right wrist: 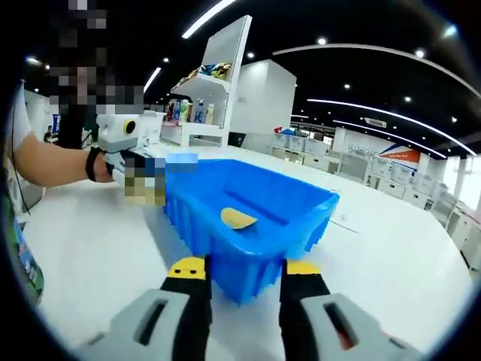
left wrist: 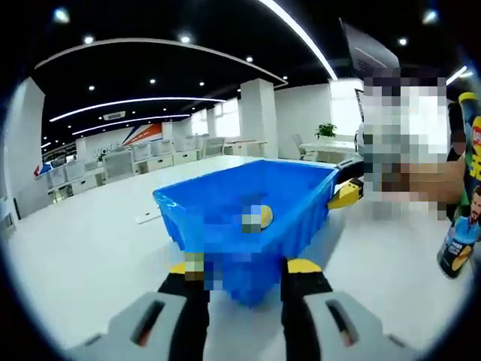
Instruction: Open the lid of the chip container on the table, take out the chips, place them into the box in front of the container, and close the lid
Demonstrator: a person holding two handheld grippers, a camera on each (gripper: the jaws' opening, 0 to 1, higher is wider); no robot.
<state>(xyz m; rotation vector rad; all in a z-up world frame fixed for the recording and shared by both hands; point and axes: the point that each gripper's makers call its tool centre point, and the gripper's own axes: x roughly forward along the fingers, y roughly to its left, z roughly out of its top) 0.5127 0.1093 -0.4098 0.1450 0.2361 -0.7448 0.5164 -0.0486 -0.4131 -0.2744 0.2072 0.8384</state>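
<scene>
A big white surface (right wrist: 90,248) holds a blue box (right wrist: 248,218). The box sits in the middle part of the surface, away from its edges. One yellow chip (right wrist: 237,218) lies on the box floor. A tall chip can (left wrist: 462,195) stands on the surface, off to one side of the box. The left hand-held gripper (left wrist: 244,274) has its jaws spread apart at a near corner of the box, holding nothing. The right hand-held gripper (right wrist: 244,274) is the same: jaws wide, nothing held.

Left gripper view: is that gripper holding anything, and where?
Cannot tell. The blue box's near corner sits between the left gripper's spread jaws; contact isn't visible.
</scene>
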